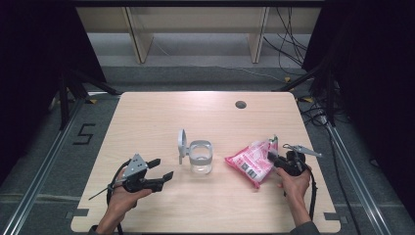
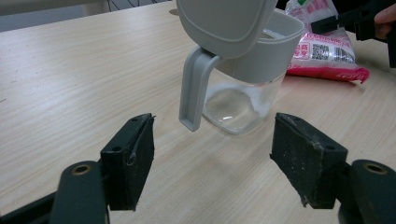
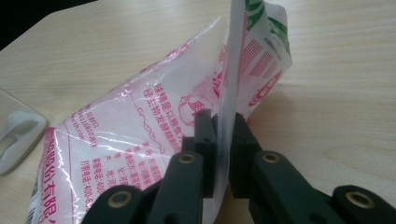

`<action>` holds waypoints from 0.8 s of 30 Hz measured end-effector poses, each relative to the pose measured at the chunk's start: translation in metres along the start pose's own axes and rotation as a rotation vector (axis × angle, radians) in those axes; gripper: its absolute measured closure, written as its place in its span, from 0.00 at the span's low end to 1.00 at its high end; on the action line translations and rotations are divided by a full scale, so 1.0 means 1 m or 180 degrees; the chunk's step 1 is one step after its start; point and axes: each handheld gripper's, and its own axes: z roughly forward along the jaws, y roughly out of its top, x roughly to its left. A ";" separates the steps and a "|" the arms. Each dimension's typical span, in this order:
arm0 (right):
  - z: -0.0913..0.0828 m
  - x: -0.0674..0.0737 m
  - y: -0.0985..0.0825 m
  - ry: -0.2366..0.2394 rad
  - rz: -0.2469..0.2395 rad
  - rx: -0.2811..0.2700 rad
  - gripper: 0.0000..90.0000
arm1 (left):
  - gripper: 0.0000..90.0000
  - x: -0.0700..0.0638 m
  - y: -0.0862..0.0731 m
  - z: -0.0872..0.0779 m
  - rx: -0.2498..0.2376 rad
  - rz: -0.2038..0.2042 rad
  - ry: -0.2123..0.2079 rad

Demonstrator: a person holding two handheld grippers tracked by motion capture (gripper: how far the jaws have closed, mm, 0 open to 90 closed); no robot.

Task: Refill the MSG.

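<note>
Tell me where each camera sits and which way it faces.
High view: above the person's side, looking forward and down at the table; both forearms show.
Left gripper view: on the left tongs, open, facing the lidded jar.
Right gripper view: on the right tongs, shut on the pink bag.
All three share the bag.

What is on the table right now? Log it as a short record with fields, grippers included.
surface: light wooden table
bag: pink and white printed bag, lying at the table's right, its top edge lifted
jar: clear jar with grey collar at the centre, grey flip lid standing open
right gripper: shut on the bag's thin upper edge
left gripper: open, nothing between the pads, pointing at the jar from a short way off
contact: jar and bag lie apart; left gripper touches neither
</note>
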 end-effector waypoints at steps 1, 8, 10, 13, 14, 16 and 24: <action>-0.001 0.004 -0.001 -0.0018 0.0165 0.0019 0.93 | 0.33 0.000 0.000 0.000 -0.0005 0.0000 -0.0002; 0.000 0.001 0.000 -0.0100 0.0142 -0.0015 0.90 | 0.33 -0.001 0.001 0.000 0.0019 -0.0001 0.0011; 0.003 0.000 0.000 -0.0036 0.0085 -0.0072 0.96 | 0.33 -0.002 0.001 0.000 0.0024 0.0003 0.0007; 0.000 0.008 0.002 -0.0049 0.0053 0.0038 1.00 | 0.33 -0.002 0.002 0.001 -0.0033 -0.0022 -0.0018; 0.000 0.009 0.002 -0.0069 -0.0004 0.0028 1.00 | 0.33 -0.002 0.002 0.000 -0.0008 -0.0007 -0.0010; 0.000 0.006 0.005 -0.0042 -0.0160 -0.0041 1.00 | 0.33 -0.002 0.002 0.000 -0.0010 -0.0006 -0.0013; -0.015 0.024 0.014 0.0245 -0.0141 -0.0302 1.00 | 0.33 -0.006 0.003 0.003 -0.0054 -0.0011 -0.0033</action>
